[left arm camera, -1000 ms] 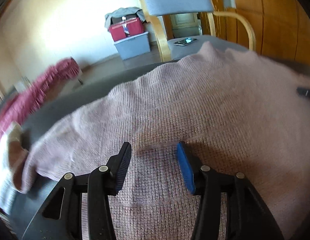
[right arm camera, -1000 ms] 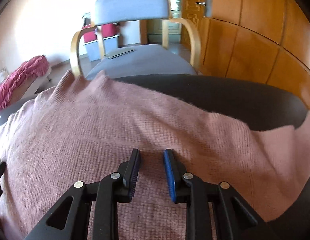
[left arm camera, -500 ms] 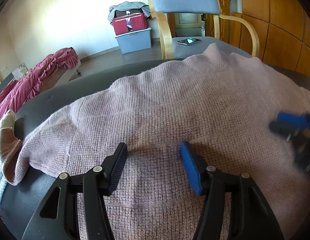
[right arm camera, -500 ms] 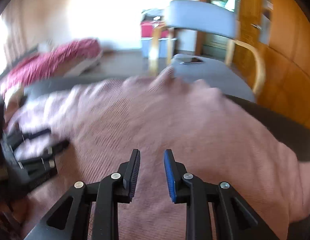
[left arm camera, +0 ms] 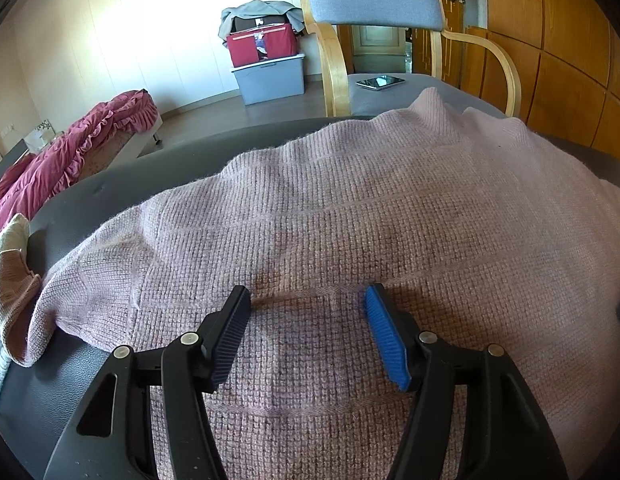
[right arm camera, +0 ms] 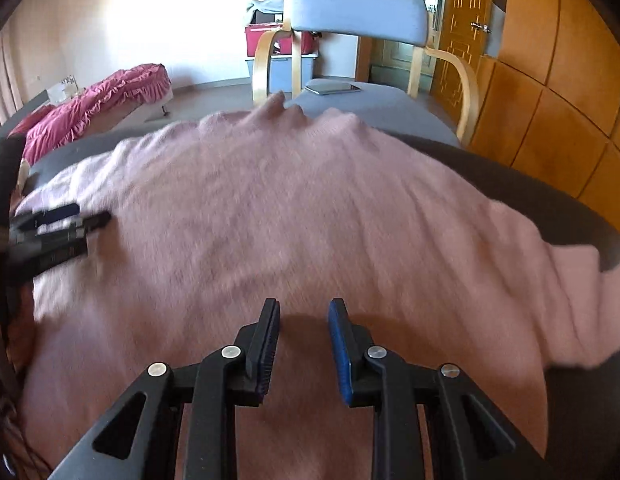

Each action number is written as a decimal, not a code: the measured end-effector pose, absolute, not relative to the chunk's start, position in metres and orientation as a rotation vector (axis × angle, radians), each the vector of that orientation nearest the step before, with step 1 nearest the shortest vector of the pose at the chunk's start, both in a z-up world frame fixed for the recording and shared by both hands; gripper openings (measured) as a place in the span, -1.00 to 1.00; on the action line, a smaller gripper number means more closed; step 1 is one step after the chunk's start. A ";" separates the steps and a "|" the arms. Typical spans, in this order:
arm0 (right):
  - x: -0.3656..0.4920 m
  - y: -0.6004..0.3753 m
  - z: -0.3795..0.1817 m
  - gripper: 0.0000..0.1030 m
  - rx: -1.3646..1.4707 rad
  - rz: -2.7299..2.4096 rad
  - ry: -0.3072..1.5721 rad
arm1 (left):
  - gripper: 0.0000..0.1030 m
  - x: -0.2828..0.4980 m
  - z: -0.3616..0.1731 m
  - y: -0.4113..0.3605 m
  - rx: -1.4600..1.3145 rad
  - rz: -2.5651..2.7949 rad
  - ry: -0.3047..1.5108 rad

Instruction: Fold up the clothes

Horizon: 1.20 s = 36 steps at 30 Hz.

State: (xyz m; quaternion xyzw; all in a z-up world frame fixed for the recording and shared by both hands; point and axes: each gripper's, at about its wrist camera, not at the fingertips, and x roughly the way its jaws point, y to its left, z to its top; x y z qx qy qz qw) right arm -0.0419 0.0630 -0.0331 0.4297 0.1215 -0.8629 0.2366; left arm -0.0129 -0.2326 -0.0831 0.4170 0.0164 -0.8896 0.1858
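Observation:
A pink knitted sweater [left arm camera: 350, 220] lies spread over the dark round table [left arm camera: 110, 184], its neck toward the chair. My left gripper [left arm camera: 308, 300] is open and empty, hovering just above the sweater's lower middle. In the right wrist view the same sweater [right arm camera: 310, 208] fills the table, blurred by motion. My right gripper [right arm camera: 304, 306] is open and empty over the sweater's near part. The left gripper [right arm camera: 58, 228] shows at the left edge of that view, above the sweater's left side.
A grey armchair [left arm camera: 374, 4] with wooden arms stands behind the table, a phone [left arm camera: 380, 82] on its seat. A beige garment [left arm camera: 10, 276] lies at the table's left edge. A red bedspread [left arm camera: 70, 144] and a grey storage bin [left arm camera: 270, 76] are further back.
My right gripper swung left across the sweater and has now come back toward the right. My left gripper has stayed open over the sweater, drifting only slightly.

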 end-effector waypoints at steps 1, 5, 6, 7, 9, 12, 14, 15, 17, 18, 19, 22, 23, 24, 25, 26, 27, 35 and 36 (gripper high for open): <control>-0.040 0.067 -0.034 -0.54 1.183 -2.365 0.334 | 0.28 -0.013 -0.083 -0.233 1.175 -2.500 0.052; -0.021 0.091 -0.034 -0.54 1.194 -2.347 0.343 | 0.33 -0.013 -0.083 -0.237 1.178 -2.496 0.074; -0.016 0.099 -0.035 -0.54 1.193 -2.351 0.360 | 0.34 -0.013 -0.083 -0.238 1.179 -2.496 0.077; -0.011 0.108 -0.035 -0.54 1.193 -2.358 0.371 | 0.34 -0.013 -0.083 -0.238 1.179 -2.495 0.081; 0.001 0.128 -0.035 -0.54 1.198 -2.372 0.328 | 0.35 -0.014 -0.083 -0.239 1.180 -2.495 0.080; 0.019 0.159 -0.034 -0.54 1.208 -2.389 0.240 | 0.40 -0.014 -0.082 -0.239 1.180 -2.493 0.070; 0.027 0.171 -0.032 -0.54 1.227 -2.406 0.204 | 0.40 -0.014 -0.082 -0.238 1.179 -2.490 0.059; 0.031 0.174 -0.029 -0.54 1.220 -2.419 0.182 | 0.40 -0.014 -0.082 -0.237 1.178 -2.488 0.049; 0.038 0.180 -0.022 -0.54 1.173 -2.441 0.118 | 0.40 -0.015 -0.081 -0.234 1.176 -2.483 0.021; 0.041 0.181 -0.018 -0.54 1.141 -2.444 0.074 | 0.40 -0.015 -0.080 -0.232 1.176 -2.480 0.000; 0.043 0.181 -0.016 -0.54 1.120 -2.440 0.036 | 0.40 -0.014 -0.079 -0.228 1.178 -2.478 -0.030; 0.037 0.166 -0.026 -0.54 1.160 -2.412 0.057 | 0.40 -0.003 -0.076 -0.216 1.182 -2.486 -0.195; 0.034 0.159 -0.033 -0.54 1.187 -2.417 0.119 | 0.40 0.002 -0.076 -0.211 1.180 -2.484 -0.272; 0.032 0.153 -0.036 -0.54 1.178 -2.427 0.176 | 0.40 0.008 -0.077 -0.207 1.169 -2.470 -0.350; 0.031 0.149 -0.037 -0.54 1.148 -2.439 0.221 | 0.40 0.013 -0.079 -0.203 1.148 -2.450 -0.426; 0.027 0.147 -0.037 -0.54 1.134 -2.444 0.240 | 0.42 0.018 -0.081 -0.200 1.126 -2.428 -0.501; 0.022 0.147 -0.038 -0.54 1.132 -2.444 0.238 | 0.46 0.021 -0.083 -0.197 1.109 -2.411 -0.551; -0.031 0.151 -0.042 -0.54 1.157 -2.409 0.202 | 0.47 -0.015 -0.081 -0.198 1.066 -2.352 -0.571; -0.039 0.150 -0.043 -0.54 1.158 -2.408 0.216 | 0.47 -0.020 -0.080 -0.199 1.066 -2.349 -0.571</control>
